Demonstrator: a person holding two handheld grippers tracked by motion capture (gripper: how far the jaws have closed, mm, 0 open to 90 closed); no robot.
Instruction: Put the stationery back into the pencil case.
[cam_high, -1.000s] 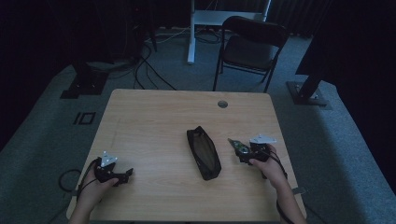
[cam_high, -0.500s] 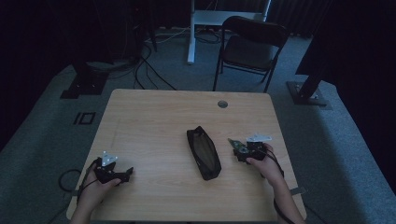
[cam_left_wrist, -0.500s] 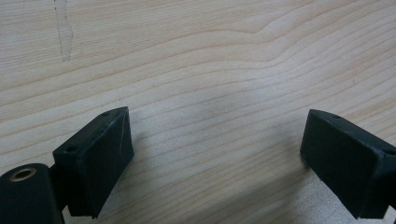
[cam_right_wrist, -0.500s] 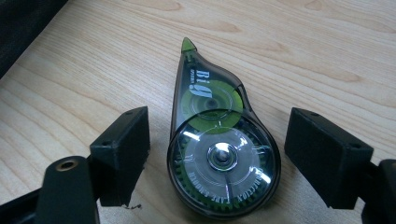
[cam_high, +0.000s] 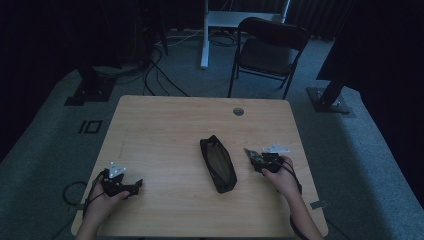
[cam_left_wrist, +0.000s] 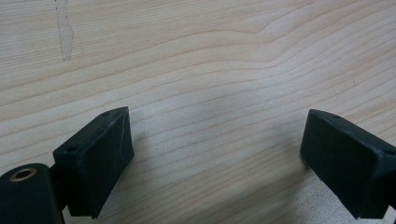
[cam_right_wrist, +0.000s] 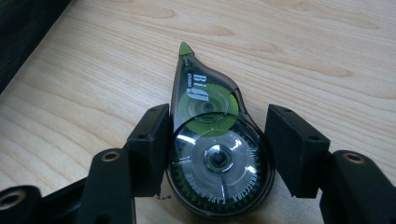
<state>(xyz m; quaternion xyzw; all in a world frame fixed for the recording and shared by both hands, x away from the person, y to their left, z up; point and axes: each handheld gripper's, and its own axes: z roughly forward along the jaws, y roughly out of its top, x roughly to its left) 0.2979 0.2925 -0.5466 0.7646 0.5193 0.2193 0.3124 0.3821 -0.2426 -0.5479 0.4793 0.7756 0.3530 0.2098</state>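
From my remote seat I saw the wooden table (cam_high: 165, 130) with a black zip pouch (cam_high: 218, 163) lying near its middle, long axis running near to far and tilted a little to the left at the far end. My left gripper (cam_high: 131, 186) rested at the near left corner of the table, held in the left hand (cam_high: 102, 202), well apart from the pouch; in the left gripper view (cam_left_wrist: 215, 154) its jaws stood wide apart over bare wood, with nothing between them. My right gripper (cam_high: 252, 159) sat just right of the pouch, held in the right hand (cam_high: 280, 175), with its grey plate on top. In the right gripper view (cam_right_wrist: 215, 149) a correction tape dispenser (cam_right_wrist: 212, 154), clear and smoky with green inside and a green tip, lay flat on the table between the jaws, its tip pointing away from the camera. The left jaw touched its round body, while the right jaw stood just beside it with a thin gap, so the right gripper was partly closed around the dispenser, not clamped. A dark folding chair (cam_high: 267, 50) stood on the floor beyond the far edge of the table
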